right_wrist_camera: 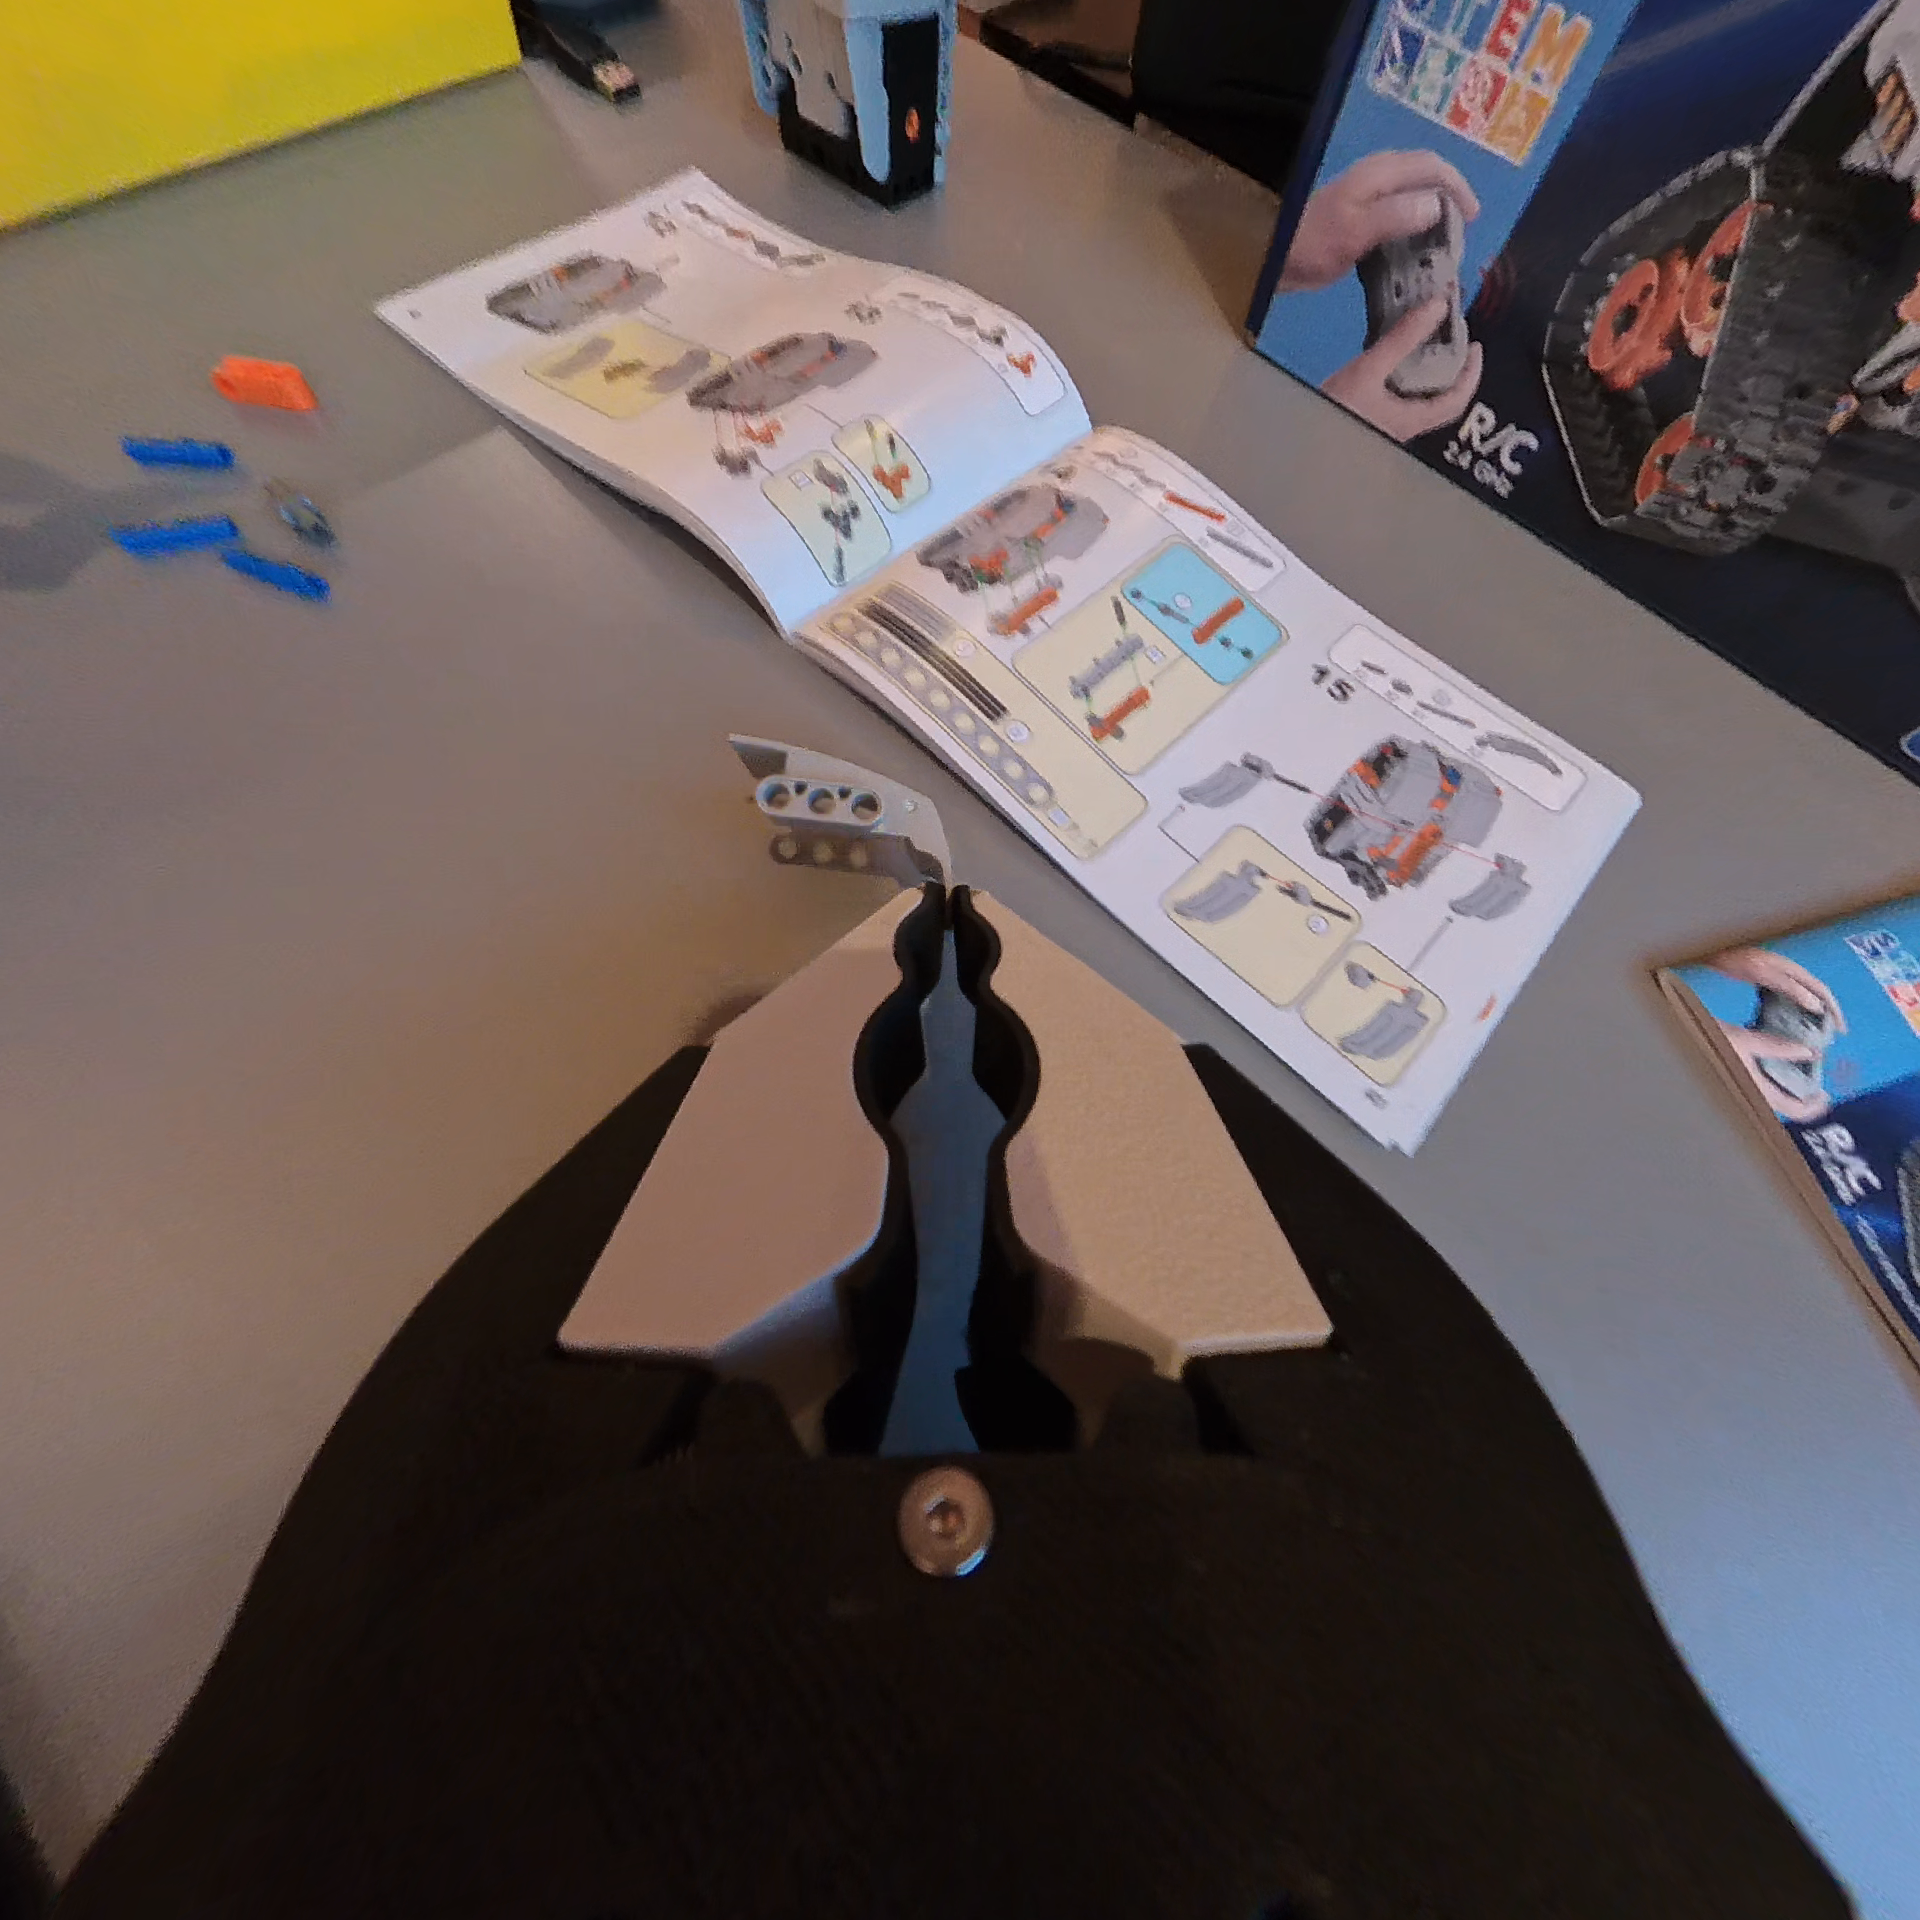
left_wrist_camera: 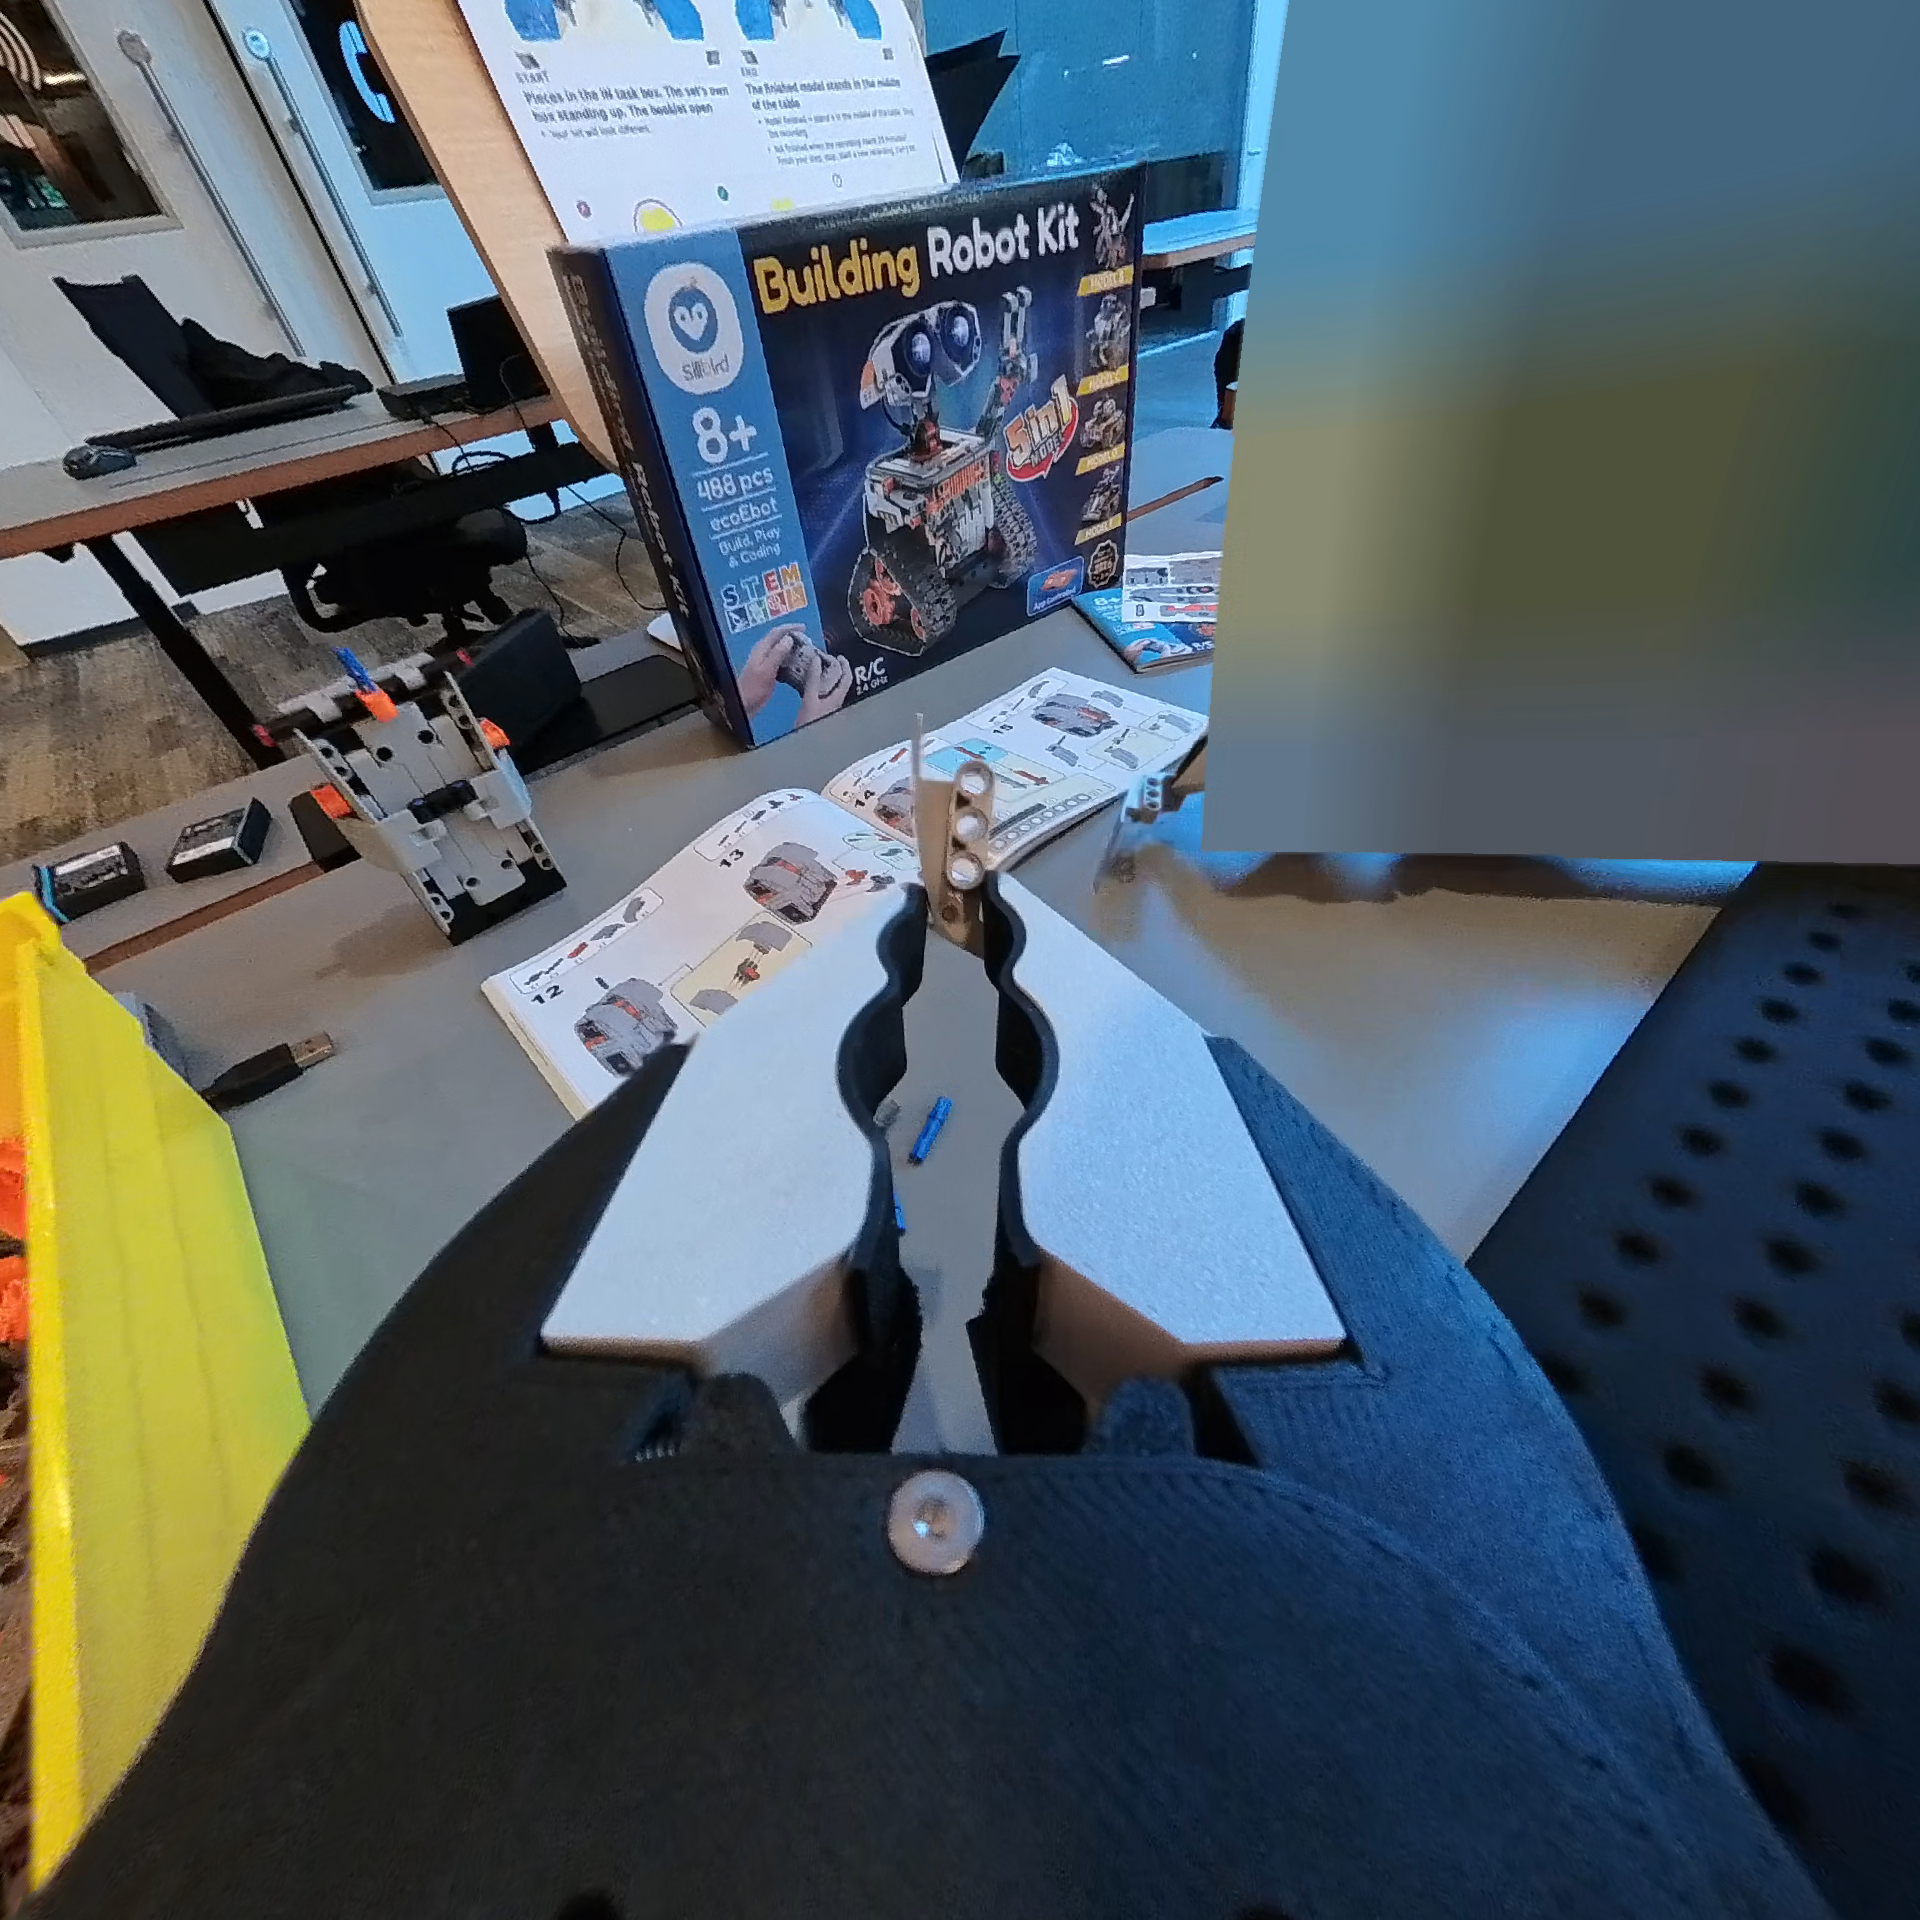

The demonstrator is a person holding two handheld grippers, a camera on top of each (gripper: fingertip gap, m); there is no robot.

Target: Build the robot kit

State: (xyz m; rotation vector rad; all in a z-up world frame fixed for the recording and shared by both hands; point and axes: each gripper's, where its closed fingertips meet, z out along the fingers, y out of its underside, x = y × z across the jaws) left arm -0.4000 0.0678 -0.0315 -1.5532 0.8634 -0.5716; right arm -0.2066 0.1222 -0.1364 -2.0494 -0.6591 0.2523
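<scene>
My left gripper (left_wrist_camera: 956, 899) is shut on a grey panel piece with three holes (left_wrist_camera: 968, 821) and holds it upright above the open instruction booklet (left_wrist_camera: 748, 904). My right gripper (right_wrist_camera: 945, 896) is shut on the thin tip of a second grey curved panel piece with three holes (right_wrist_camera: 831, 795), held just above the grey table (right_wrist_camera: 416, 935), which shows its reflection. This second piece also shows, blurred, in the left wrist view (left_wrist_camera: 1143, 800). The booklet (right_wrist_camera: 1143, 675) lies just beyond my right fingertips.
A blue kit box (left_wrist_camera: 883, 447) stands behind the booklet. A partly built grey model (left_wrist_camera: 436, 800) stands at the left. A yellow bin (left_wrist_camera: 114, 1247) is at the near left. Blue pins (right_wrist_camera: 177, 535) and an orange piece (right_wrist_camera: 265, 382) lie loose on the table. A second booklet (right_wrist_camera: 1818, 1122) lies at the right. The left gripper's tips are roughly 25 cm from the right gripper's. The left tips stand about 25 cm off the partly built grey model (left_wrist_camera: 436, 800).
</scene>
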